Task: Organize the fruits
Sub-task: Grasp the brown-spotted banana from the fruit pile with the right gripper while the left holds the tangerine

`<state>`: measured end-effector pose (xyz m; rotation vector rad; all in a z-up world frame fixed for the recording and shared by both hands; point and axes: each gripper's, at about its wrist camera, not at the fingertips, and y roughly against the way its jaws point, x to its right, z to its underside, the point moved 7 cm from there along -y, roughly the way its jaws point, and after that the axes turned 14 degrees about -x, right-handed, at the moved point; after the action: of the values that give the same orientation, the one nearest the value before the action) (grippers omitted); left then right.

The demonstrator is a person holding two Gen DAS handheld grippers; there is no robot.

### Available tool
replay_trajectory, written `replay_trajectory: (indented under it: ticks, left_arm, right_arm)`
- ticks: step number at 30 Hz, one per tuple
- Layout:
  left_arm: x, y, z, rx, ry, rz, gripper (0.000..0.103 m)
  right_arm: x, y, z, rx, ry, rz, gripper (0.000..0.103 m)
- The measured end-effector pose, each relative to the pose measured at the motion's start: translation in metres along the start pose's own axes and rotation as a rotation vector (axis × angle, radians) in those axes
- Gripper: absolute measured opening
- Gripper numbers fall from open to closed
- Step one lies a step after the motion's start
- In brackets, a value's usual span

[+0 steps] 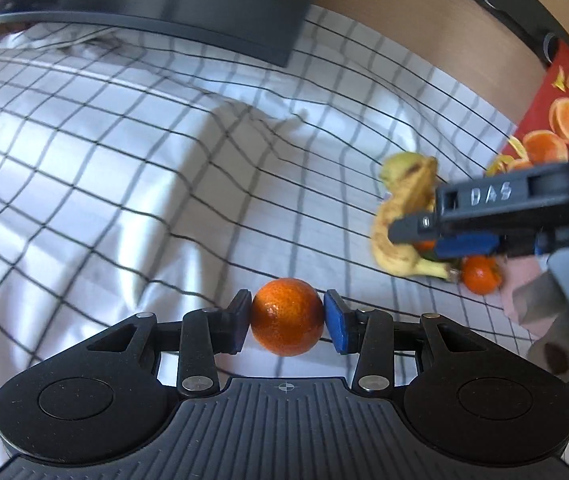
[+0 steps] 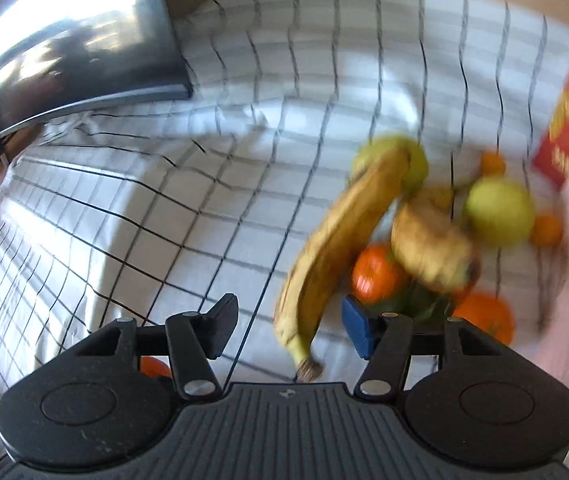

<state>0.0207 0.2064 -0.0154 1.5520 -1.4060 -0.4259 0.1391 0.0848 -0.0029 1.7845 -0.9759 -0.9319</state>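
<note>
Fruits are barely sorted. At the left, the left hand-held gripper clamps one tangerine above the checked sheet — nothing set down there. Toward three o'clock the pile remains: bananas, green apples, more tangerines. The right hand-held gripper hangs partly open, gripping nothing — the banana's stem below.
</note>
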Motion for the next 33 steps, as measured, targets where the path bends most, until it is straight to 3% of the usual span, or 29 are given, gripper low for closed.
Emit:
replay_trajectory:
  ticks: [2, 4, 9, 15, 23, 25, 27, 33]
  left_arm:
    - [-0.006, 0.000, -0.001, -0.003, 0.018, -0.004, 0.045]
    - [-0.007, 0.000, -0.002, -0.007, 0.020, -0.009, 0.045]
    - [0.000, -0.001, -0.005, -0.010, -0.002, 0.003, 0.045]
    - [0.011, -0.009, -0.014, -0.013, -0.033, 0.032, 0.045]
    - [0.022, -0.016, -0.021, -0.025, -0.056, 0.054, 0.045]
    - [0.021, -0.015, -0.021, -0.023, -0.049, 0.061, 0.045]
    - [0.020, -0.014, -0.021, -0.018, -0.040, 0.068, 0.045]
    - [0.002, -0.004, -0.021, -0.003, 0.007, 0.060, 0.045]
  right_arm:
    - [0.002, -0.009, 0.001, -0.005, -0.011, 0.053, 0.059]
    - [0.002, -0.017, -0.004, -0.011, -0.014, 0.050, 0.059]
    - [0.002, -0.024, -0.007, -0.015, 0.030, 0.047, 0.032]
    - [-0.004, -0.003, 0.016, -0.002, 0.112, -0.036, 0.017]
    - [0.011, 0.027, 0.022, 0.074, 0.088, -0.074, 0.019]
    - [0.010, 0.035, 0.014, 0.080, 0.086, -0.093, 0.028]
    - [0.008, 0.034, 0.006, 0.081, 0.077, -0.086, 0.050]
    - [0.007, 0.002, -0.025, 0.111, 0.059, 0.040, 0.051]
